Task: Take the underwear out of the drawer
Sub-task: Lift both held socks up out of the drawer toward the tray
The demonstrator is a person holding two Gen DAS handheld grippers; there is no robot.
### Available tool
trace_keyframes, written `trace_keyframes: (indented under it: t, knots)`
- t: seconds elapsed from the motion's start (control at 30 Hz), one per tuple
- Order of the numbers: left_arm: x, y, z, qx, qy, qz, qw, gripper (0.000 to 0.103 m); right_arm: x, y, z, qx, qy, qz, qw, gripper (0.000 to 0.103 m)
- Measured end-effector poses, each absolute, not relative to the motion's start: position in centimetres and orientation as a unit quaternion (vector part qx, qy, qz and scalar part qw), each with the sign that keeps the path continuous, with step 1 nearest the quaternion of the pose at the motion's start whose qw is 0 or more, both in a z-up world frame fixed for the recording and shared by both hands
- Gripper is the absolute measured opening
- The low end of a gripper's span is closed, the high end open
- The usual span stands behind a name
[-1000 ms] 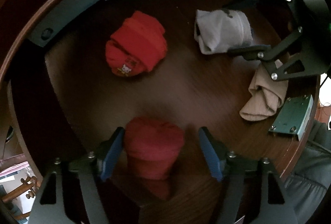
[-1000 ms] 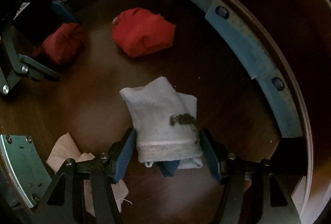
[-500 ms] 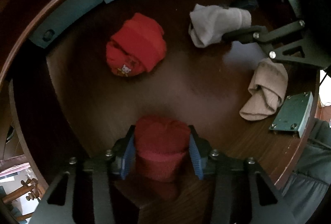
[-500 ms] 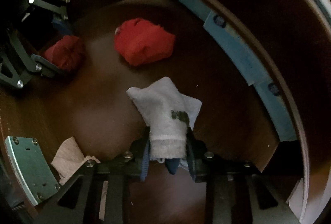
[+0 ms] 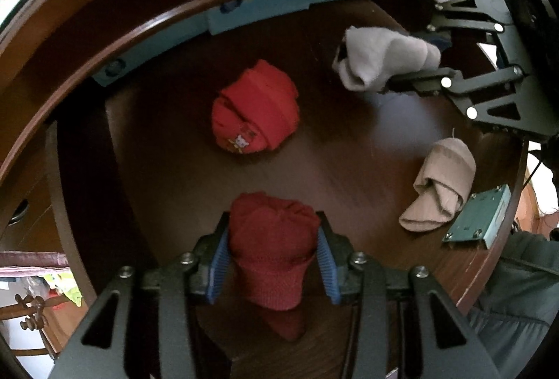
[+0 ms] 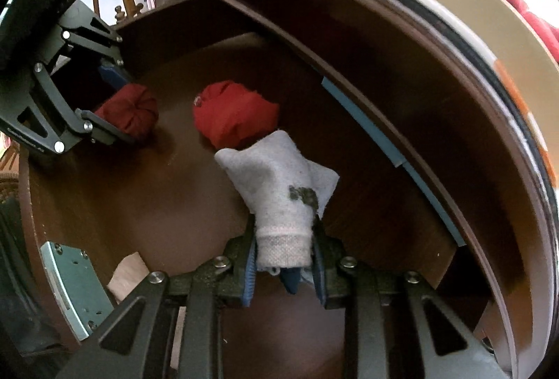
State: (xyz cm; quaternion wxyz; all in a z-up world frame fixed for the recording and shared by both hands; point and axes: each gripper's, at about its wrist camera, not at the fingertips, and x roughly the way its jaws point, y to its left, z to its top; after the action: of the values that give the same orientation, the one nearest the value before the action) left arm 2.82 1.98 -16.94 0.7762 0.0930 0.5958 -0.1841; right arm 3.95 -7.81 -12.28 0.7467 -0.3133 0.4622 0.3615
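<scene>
Underwear rolls pinched between blue pads: dark red roll (image 5: 272,249) by left gripper (image 5: 272,260), grey-white roll (image 6: 279,204) by right gripper (image 6: 283,260), both low inside drawer (image 5: 157,29). Judged soft, light, compressible; best held across roll's middle. Four rolls counted: two held, bright red roll (image 5: 256,108) and beige roll (image 5: 438,185) loose on drawer floor.

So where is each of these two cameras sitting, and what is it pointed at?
Left wrist: rides the left tool, looking down into the drawer; its own two fingers clamp a dark red bundle; the right tool shows too.
Right wrist: rides the right tool, facing into the drawer; its fingers clamp a white bundle.
Shared: bright red bundle, both gripped bundles, beige bundle.
</scene>
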Motion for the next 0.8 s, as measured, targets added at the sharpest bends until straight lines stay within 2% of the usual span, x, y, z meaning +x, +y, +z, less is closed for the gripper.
trace_keyframes:
  t: [0.8]
  knots:
    - [-2.0, 3.0, -12.4, 0.041, 0.491, -0.121, 0.862, 0.042, 0.6, -11.2, -7.4, -0.249, 0.399, 0.360, 0.806, 0.028]
